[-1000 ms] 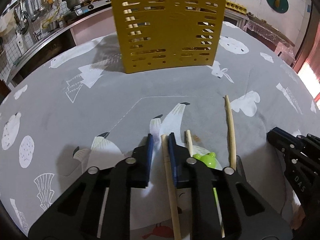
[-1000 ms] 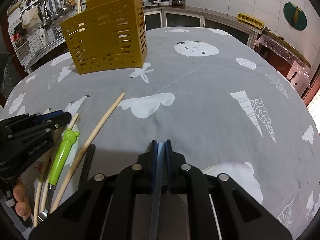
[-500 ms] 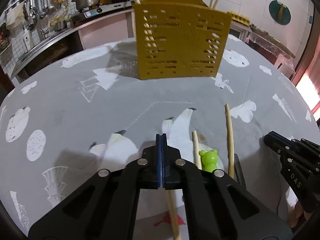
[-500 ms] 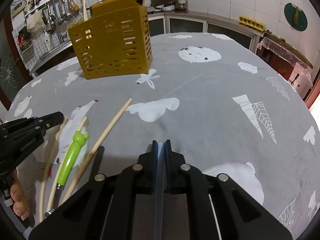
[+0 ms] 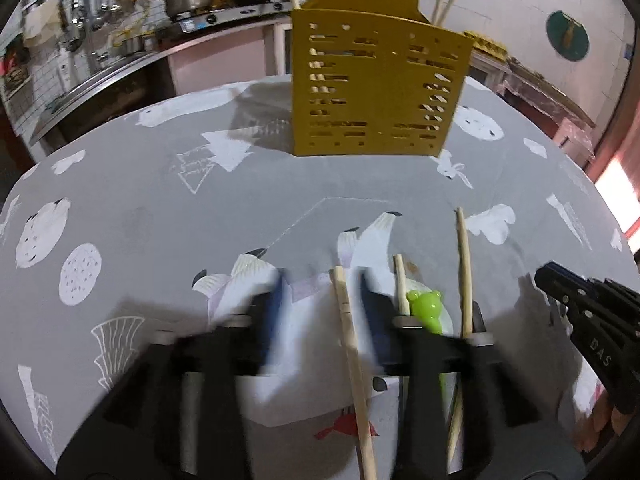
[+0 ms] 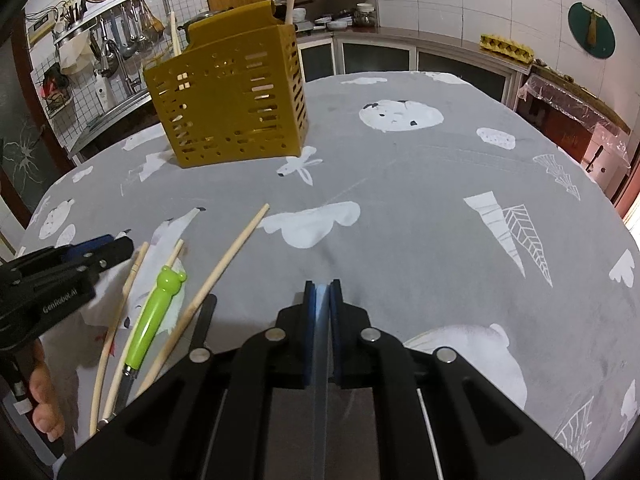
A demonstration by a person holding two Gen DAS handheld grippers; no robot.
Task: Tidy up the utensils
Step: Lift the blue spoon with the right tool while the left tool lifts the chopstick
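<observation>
A yellow slotted utensil holder (image 5: pixel 376 88) stands at the back of the table and holds a few chopsticks; it also shows in the right wrist view (image 6: pixel 232 104). My left gripper (image 5: pixel 324 300) is open, its motion-blurred fingers on either side of a wooden chopstick (image 5: pixel 352 356) lying on the cloth. To its right lie another chopstick (image 5: pixel 401 288), a green bear-handled utensil (image 5: pixel 426 308) and a longer chopstick (image 5: pixel 464 264). My right gripper (image 6: pixel 320 296) is shut and empty, to the right of the utensils (image 6: pixel 154 316).
The round table has a grey cloth with white prints (image 6: pixel 440 208). A kitchen counter with pots and hanging tools (image 5: pixel 120 48) runs behind it at the left. Cabinets (image 6: pixel 440 60) stand at the back right.
My left gripper was open around the chopstick, then shut half a second ago, and is now open again around it. The holder looks farther off. The right gripper stays shut.
</observation>
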